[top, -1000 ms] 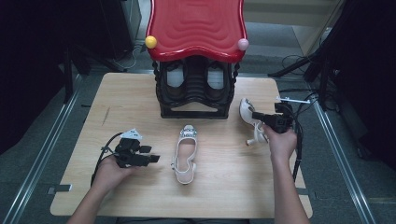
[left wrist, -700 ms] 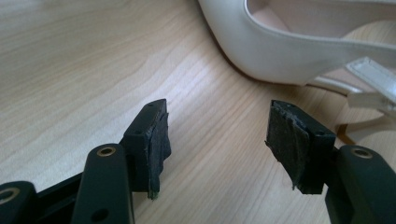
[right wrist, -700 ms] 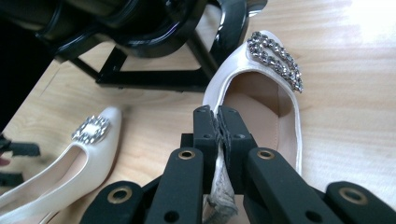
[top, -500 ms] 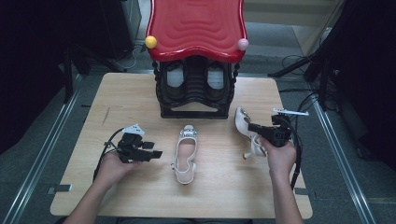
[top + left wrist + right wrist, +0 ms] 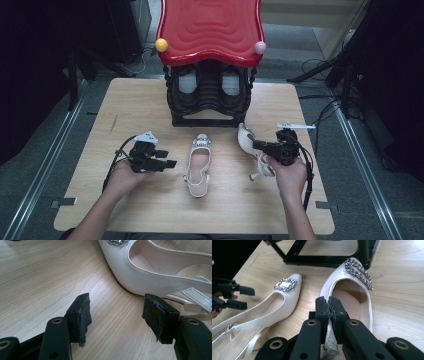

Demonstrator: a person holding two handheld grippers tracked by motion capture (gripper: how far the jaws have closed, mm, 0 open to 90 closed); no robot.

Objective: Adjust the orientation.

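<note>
Right claw (image 5: 328,305) clamped on side wall of white heeled shoe (image 5: 248,145), toe toward black rack (image 5: 209,107). Second shoe (image 5: 199,165) flat on counter (image 5: 150,210), parallel, just left. Left claw (image 5: 117,312) wide, empty, beside it.

Wooden table (image 5: 150,105), grey floor (image 5: 45,165)

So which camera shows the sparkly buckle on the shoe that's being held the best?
The right gripper view: the rhinestone buckle on the held white shoe is close and sharp, every stone countable, just beyond the right gripper clamping the shoe's edge. In the high view that shoe is small and its buckle can't be made out. The left gripper view catches the other shoe's buckle.
</note>
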